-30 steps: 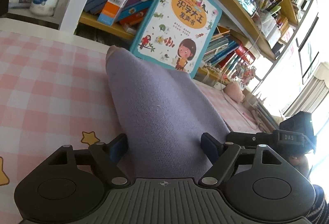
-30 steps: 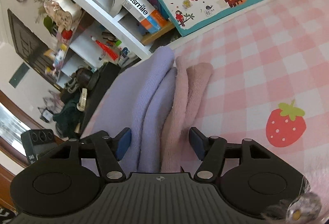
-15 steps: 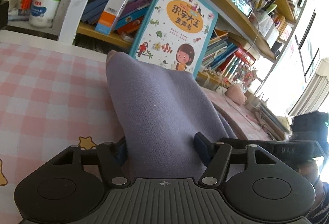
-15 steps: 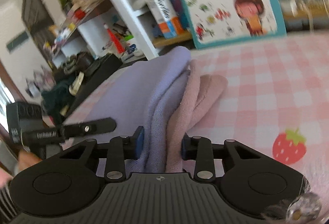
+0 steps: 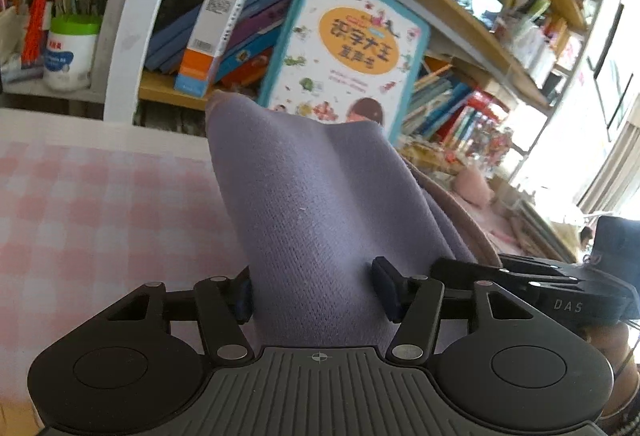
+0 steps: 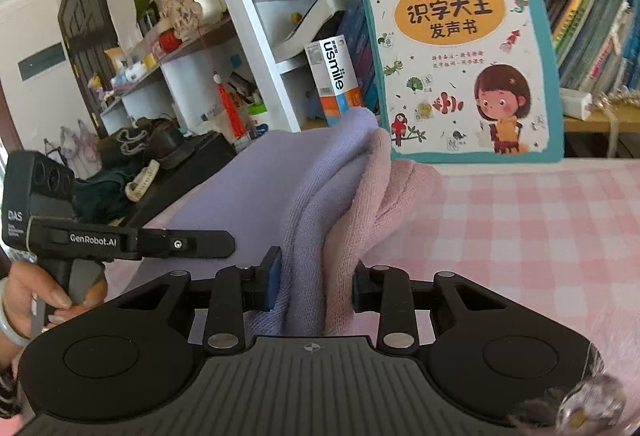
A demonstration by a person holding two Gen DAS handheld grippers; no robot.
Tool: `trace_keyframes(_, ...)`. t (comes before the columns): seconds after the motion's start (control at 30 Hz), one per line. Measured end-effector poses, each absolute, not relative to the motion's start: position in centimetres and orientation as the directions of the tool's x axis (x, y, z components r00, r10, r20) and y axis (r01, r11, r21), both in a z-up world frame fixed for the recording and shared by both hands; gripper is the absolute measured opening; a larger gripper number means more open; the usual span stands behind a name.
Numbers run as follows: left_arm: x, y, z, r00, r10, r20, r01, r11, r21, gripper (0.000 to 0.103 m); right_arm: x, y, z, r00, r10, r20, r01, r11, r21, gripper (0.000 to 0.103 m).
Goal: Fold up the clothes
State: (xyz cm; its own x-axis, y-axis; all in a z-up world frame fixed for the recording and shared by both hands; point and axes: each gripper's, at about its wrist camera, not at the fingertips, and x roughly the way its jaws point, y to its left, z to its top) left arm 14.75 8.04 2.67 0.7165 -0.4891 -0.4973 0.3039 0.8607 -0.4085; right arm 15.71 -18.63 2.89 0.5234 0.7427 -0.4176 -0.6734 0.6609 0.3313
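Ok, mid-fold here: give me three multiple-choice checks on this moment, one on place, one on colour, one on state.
1. Where does the picture book stand?
A. flat on the tablecloth
B. upright against the shelves behind the garment
C. under the garment

2. What colours does the garment show?
A. lilac and dusty pink
B. green and white
C. all black

3. What is the right gripper doing?
A. open above the cloth
B. shut on nothing
C. shut on the bunched garment

Key: 1 B, its cover faces the camera, upright behind the cloth. 2 A, lilac layer beside pink in the right view. 3 C, fabric fills the gap between the jaws.
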Motion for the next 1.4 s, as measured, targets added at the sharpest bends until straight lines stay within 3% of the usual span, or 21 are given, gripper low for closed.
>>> trace_keyframes(0.27, 21.1, 10.2, 0.4, 0.743, -0.458, -0.488, 0.236, 0.861, -0.450, 0.057, 22.3, -15.0, 1.6, 0.534, 0.724, -0.436, -0.653, 0.681, 0.331, 0.029)
trace_keyframes(0.63, 24.5, 11.0, -1.6, 0.745, -0.467, -0.476, 0.203, 0.839, -0.504, 0.058, 26.2, -15.1, -0.7, 0.522, 0.738, -0.428, -0.580, 0.675, 0.457, 0.031)
trace_keyframes(0.77, 24.6, 11.1, -1.9, 0.751, -0.459, -0.475, 0.189, 0.838, -0.512, 0.066, 27.1, -15.4, -1.4, 0.518, 0.742, -0.426, -0.541, 0.669, 0.509, 0.038)
trace_keyframes(0.9, 24.0, 11.1, -1.5, 0.771, -0.409, -0.489, 0.150, 0.862, -0.484, 0.075, 26.8, -15.8, -1.6, 0.534, 0.725, -0.434, -0.505, 0.686, 0.523, 0.059)
trace_keyframes(1.1, 20.2, 11.1, 1.0, 0.850, -0.272, -0.452, 0.104, 0.927, -0.361, 0.081, 23.6, -17.1, 0.3, 0.578, 0.697, -0.424, -0.523, 0.716, 0.463, 0.074)
trace_keyframes(1.4, 12.9, 8.7, 2.7, 0.857, -0.259, -0.446, 0.118, 0.940, -0.319, 0.090, 16.8, -20.6, 1.8, 0.640, 0.583, -0.501, -0.473, 0.813, 0.340, 0.076)
